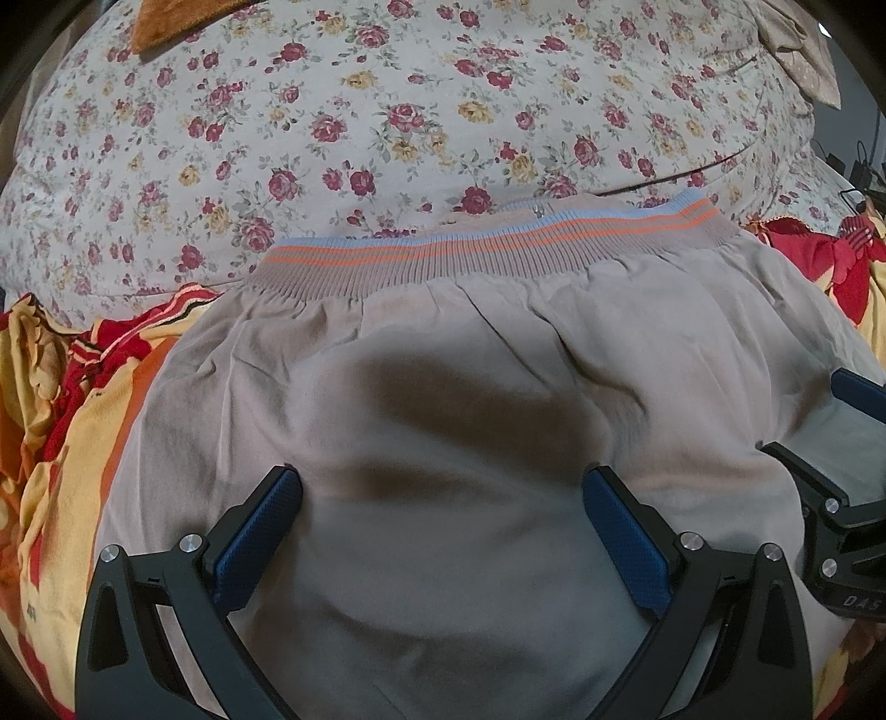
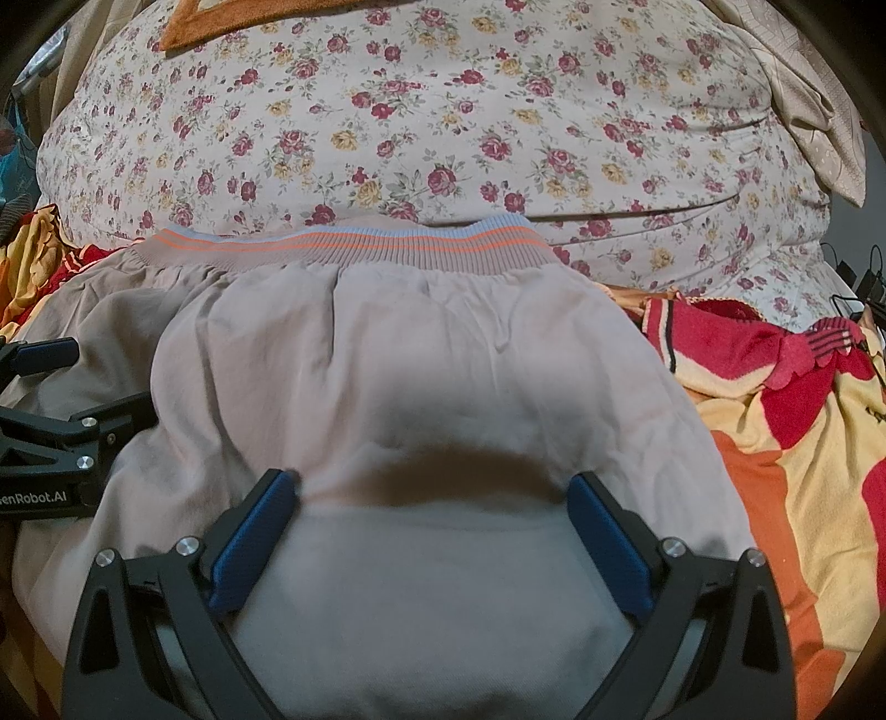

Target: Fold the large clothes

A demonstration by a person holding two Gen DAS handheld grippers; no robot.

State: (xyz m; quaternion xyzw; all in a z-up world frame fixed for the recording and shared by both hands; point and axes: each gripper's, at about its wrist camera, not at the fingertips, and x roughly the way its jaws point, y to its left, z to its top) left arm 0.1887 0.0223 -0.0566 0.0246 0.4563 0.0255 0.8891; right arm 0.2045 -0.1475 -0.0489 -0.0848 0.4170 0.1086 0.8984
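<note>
A beige-grey garment (image 1: pixel 443 399) lies spread on the bed, its ribbed waistband (image 1: pixel 487 243) with orange and light-blue stripes at the far edge. It also shows in the right wrist view (image 2: pixel 421 376), waistband (image 2: pixel 343 249) far. My left gripper (image 1: pixel 443 487) is open just above the cloth, blue pads wide apart, nothing between them. My right gripper (image 2: pixel 434 493) is open the same way over the garment's near part. Each gripper shows in the other's view: the right gripper (image 1: pixel 830 476) at the right edge, the left gripper (image 2: pixel 66 399) at the left edge.
A red, orange and yellow blanket (image 1: pixel 66 421) lies under the garment and shows on the right too (image 2: pixel 786 421). A large floral duvet (image 1: pixel 387 127) is piled behind the waistband. An orange-brown cloth (image 2: pixel 221 16) lies at the top left. Black cables (image 2: pixel 853 288) lie far right.
</note>
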